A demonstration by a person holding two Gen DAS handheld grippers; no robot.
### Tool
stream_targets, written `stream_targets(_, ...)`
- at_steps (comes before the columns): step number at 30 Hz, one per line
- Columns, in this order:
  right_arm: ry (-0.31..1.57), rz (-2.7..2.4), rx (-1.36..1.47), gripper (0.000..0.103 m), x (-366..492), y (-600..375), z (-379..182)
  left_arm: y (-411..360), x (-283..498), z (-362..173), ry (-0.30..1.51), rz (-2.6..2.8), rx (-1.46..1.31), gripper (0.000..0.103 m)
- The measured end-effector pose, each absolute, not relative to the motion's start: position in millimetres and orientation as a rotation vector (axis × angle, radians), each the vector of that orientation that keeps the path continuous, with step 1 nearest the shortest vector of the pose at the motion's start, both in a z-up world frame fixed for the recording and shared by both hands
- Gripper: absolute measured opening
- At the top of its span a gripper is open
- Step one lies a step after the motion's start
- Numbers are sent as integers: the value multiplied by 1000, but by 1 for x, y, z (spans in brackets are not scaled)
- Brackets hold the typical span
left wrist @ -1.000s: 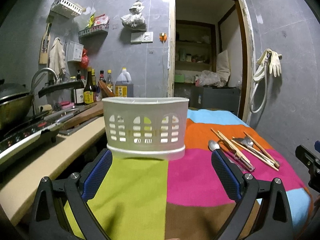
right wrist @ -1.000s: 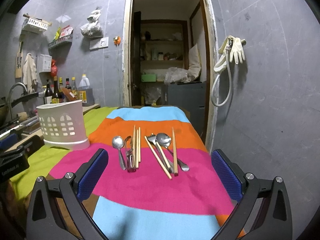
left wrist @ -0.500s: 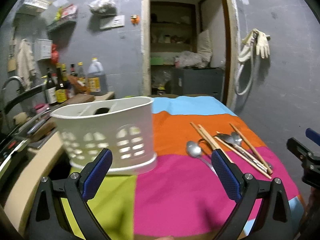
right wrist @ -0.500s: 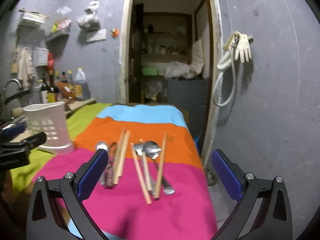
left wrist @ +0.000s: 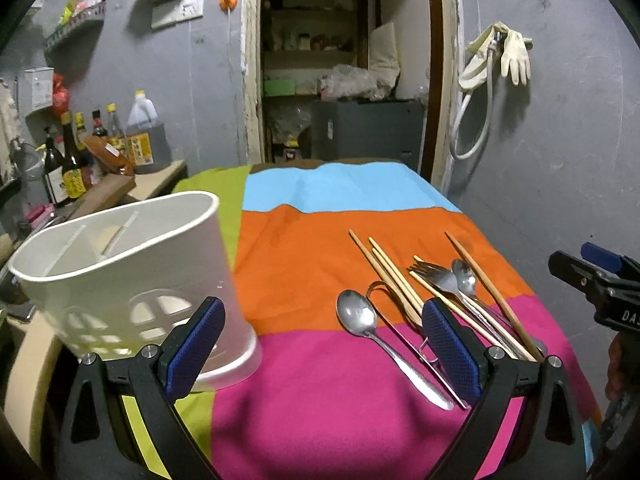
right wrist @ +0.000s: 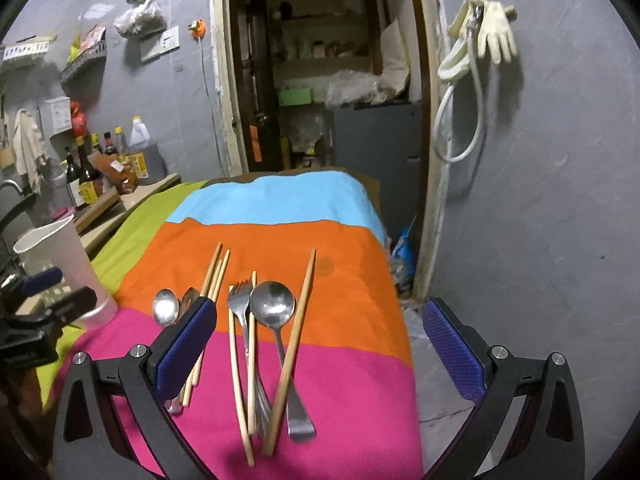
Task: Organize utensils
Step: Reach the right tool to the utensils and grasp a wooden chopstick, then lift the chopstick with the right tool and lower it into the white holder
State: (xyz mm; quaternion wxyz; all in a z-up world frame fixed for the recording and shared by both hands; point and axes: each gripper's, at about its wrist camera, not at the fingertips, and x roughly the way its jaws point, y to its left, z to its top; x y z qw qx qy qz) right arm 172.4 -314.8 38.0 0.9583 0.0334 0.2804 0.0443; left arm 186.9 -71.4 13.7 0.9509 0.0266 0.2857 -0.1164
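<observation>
Both the left gripper (left wrist: pixel 320 346) and right gripper (right wrist: pixel 320 350) gape empty; spoons, fork and chopsticks (right wrist: pixel 294 350) (some perhaps overlapping) lie right of the white caddy (left wrist: pixel 136 292) on the striped cloth (left wrist: pixel 320 380).

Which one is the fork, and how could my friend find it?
Look at the striped cloth on the table, where the orange stripe meets the pink one. A bundle of spoons and chopsticks lies there; the fork sits just left of the big round spoon. It is the only piece whose end is split into prongs.
</observation>
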Motion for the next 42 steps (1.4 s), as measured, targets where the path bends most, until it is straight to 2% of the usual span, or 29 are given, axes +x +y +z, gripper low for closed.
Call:
stream_targets(2,596,101,81,98,182,-316,35,-74,195,10,602,-249,64,92)
stream_targets(6,661,107,79,86,202,-318,25,-80,212,0,656,-278,77,76)
stream_targets(9,719,128,97,81,217,-320,16,-82,225,-7,703,-312,71,65)
stream_targets(11,763,145,108,70,226,-321,9,-85,232,-11,731,-330,75,58)
stream_targets(13,806,157,116,52,234,-321,3,-85,239,-15,759,-343,75,51)
stream_targets(15,838,176,134,46,241,-321,-2,-84,245,-20,784,-352,71,45)
stream_targets(18,868,208,157,44,247,-320,-7,-82,253,-26,819,-361,61,39)
stream_targets(22,888,204,145,28,253,-318,-10,-81,263,-33,871,-368,28,30)
stream_targets(29,946,222,198,22,263,-320,-15,-79,274,-39,912,-371,-4,20)
stream_targets(33,958,224,222,9,266,-320,-16,-79,277,-39,919,-366,-25,8)
stream_targets(37,942,222,246,6,262,-321,-15,-80,276,-34,904,-363,-47,2)
stream_targets(42,893,221,270,5,250,-323,-9,-83,269,-25,855,-366,-37,0)
